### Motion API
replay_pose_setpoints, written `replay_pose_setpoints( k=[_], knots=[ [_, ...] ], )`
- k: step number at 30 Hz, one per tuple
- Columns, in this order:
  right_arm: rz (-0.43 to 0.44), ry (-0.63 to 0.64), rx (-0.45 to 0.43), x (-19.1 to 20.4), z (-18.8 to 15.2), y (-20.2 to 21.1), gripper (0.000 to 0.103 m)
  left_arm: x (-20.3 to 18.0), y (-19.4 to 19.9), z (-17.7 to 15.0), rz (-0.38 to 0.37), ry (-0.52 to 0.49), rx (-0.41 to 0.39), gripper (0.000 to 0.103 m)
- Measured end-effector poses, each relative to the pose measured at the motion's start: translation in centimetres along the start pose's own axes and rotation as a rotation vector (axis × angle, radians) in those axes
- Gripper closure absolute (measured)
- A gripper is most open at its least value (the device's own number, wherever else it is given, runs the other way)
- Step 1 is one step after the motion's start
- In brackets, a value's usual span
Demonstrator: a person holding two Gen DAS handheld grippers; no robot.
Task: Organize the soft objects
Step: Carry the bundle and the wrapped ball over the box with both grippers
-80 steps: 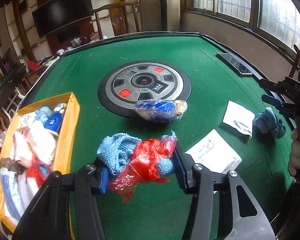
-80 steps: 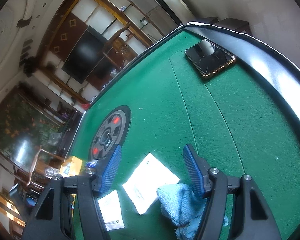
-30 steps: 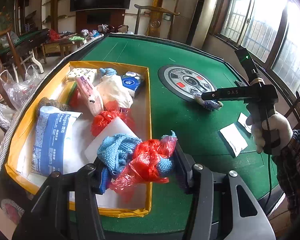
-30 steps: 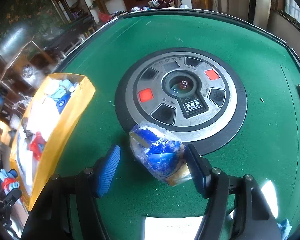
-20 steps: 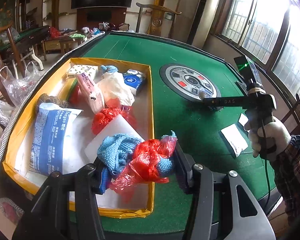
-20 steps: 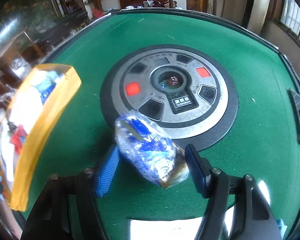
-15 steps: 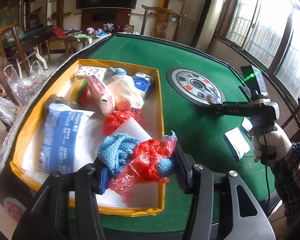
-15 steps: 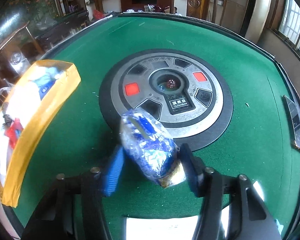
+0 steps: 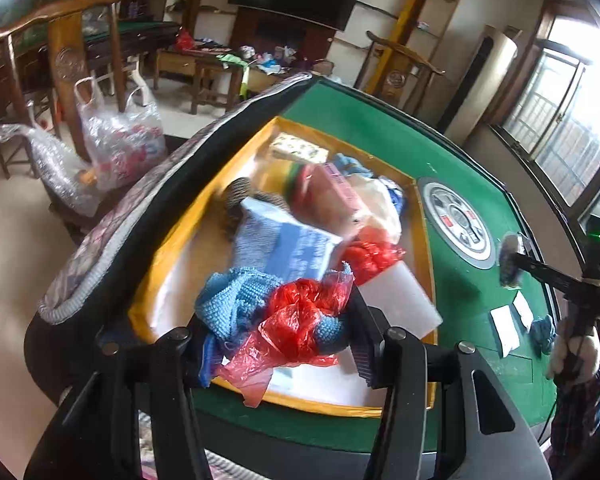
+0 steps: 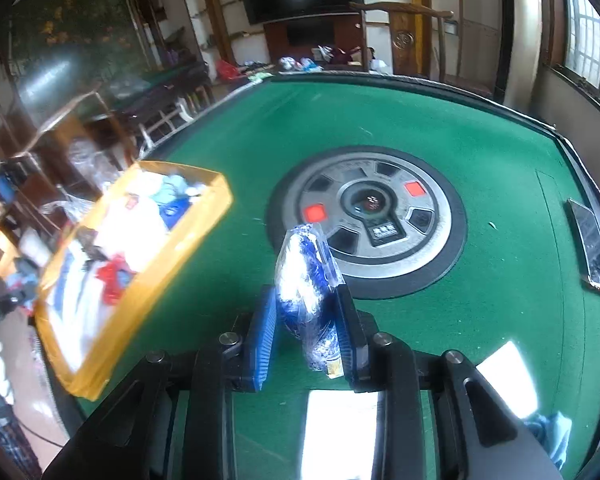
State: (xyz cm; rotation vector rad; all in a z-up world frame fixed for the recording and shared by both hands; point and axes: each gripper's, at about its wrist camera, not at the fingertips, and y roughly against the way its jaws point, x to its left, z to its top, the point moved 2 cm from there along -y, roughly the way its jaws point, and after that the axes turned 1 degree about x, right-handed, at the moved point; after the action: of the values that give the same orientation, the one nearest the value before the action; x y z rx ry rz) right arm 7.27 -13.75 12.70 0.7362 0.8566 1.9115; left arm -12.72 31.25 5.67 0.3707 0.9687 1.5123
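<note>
Left gripper (image 9: 276, 334): clamped on blue knitted cloth (image 9: 236, 300) tangled with red plastic bag (image 9: 300, 320), above yellow box (image 9: 168, 236). Right gripper (image 10: 306, 328): jaws closing, blue-printed plastic packet (image 10: 306, 280) upright between pads.

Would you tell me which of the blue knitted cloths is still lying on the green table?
The small blue knitted cloth beside the white paper slips; the other blue cloth, bundled with red plastic, is clamped in the left hand-held gripper above the yellow box.
</note>
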Motion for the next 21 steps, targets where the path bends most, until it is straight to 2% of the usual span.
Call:
replay_pose_setpoints(
  k=[4, 7, 12, 13, 15, 17, 21],
  knots=[
    [0.088, 0.03, -0.004, 2.7, 0.1, 0.7, 0.077, 0.0, -1.4, -0.8, -0.106, 0.029, 0.079, 0.052],
    [0.171, 0.043, 0.009, 4.8, 0.2, 0.5, 0.077, -1.2, -2.8, -1.2, -0.129, 0.01, 0.116, 0.052],
    [0.269, 0.072, 0.028, 8.6, -0.1, 0.1, 0.077, -3.4, -4.8, -0.9, -0.078, -0.045, 0.133, 0.051],
    [0.285, 0.08, 0.031, 9.3, -0.2, 0.0, 0.077, -3.8, -5.0, -0.9, -0.06, -0.059, 0.128, 0.049],
    [0.312, 0.094, 0.037, 10.6, -0.3, -0.2, 0.077, -4.6, -5.5, -1.0, -0.034, -0.096, 0.137, 0.036],
    [0.333, 0.108, 0.042, 11.9, -0.3, -0.4, 0.077, -5.0, -5.7, -1.1, -0.025, -0.124, 0.142, 0.028],
    [0.36, 0.123, 0.055, 14.0, -0.3, -1.1, 0.077, -5.3, -5.2, -1.3, -0.022, -0.149, 0.155, 0.026]
  ],
)
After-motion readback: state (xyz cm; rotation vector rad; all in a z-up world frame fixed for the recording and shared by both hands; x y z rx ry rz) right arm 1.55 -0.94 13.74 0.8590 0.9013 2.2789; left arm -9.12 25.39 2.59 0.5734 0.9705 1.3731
